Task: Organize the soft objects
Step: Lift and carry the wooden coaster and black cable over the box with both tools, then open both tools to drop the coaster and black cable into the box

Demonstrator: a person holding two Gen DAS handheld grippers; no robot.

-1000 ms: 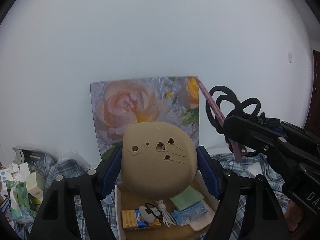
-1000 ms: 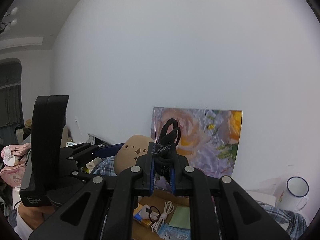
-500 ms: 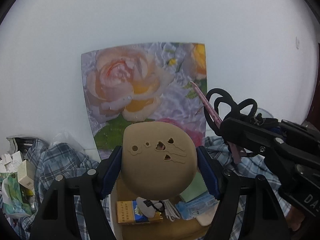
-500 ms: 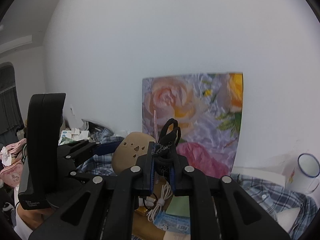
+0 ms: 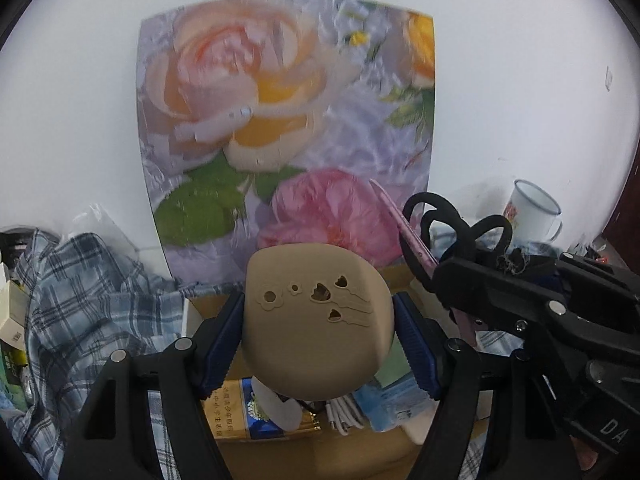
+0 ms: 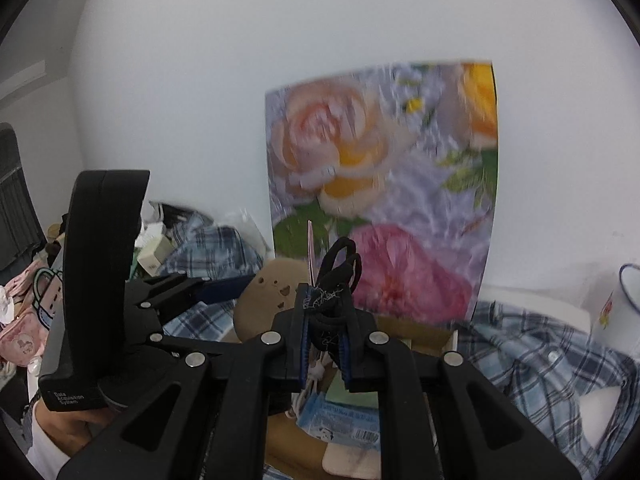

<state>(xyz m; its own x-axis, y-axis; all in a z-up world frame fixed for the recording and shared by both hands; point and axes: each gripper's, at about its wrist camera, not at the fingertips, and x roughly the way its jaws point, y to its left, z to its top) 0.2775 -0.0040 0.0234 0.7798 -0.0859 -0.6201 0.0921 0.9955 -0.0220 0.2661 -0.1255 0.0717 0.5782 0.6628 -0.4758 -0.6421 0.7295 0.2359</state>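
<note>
The left gripper (image 5: pixel 318 340) is clamped on a tan foam pad (image 5: pixel 316 320), held between the two blue-lined fingers (image 5: pixel 222 340). The pad is rounded, matte and smooth, with small cut-outs on its face: round holes, heart shapes and thin grooves. It hangs above an open cardboard box (image 5: pixel 304 456) that holds a yellow-and-blue packet (image 5: pixel 236 412), a white cable (image 5: pixel 344 420) and a blue tissue pack (image 5: pixel 388 404).

The right gripper (image 6: pixel 326 344) is clenched on a bundle of black hair ties (image 6: pixel 340 268); a thin pink strip (image 6: pixel 310 252) stands up from the same grip. Both grippers sit side by side, the right one just beside the pad.

A flower poster (image 5: pixel 288 120) leans against the white wall behind the box. Plaid cloth (image 5: pixel 80 300) lies to the left, and a white mug (image 5: pixel 532 212) stands at the right.

Compared with one second ago, the poster fills far more of both views and the box contents sit closer; both grips are unchanged.
</note>
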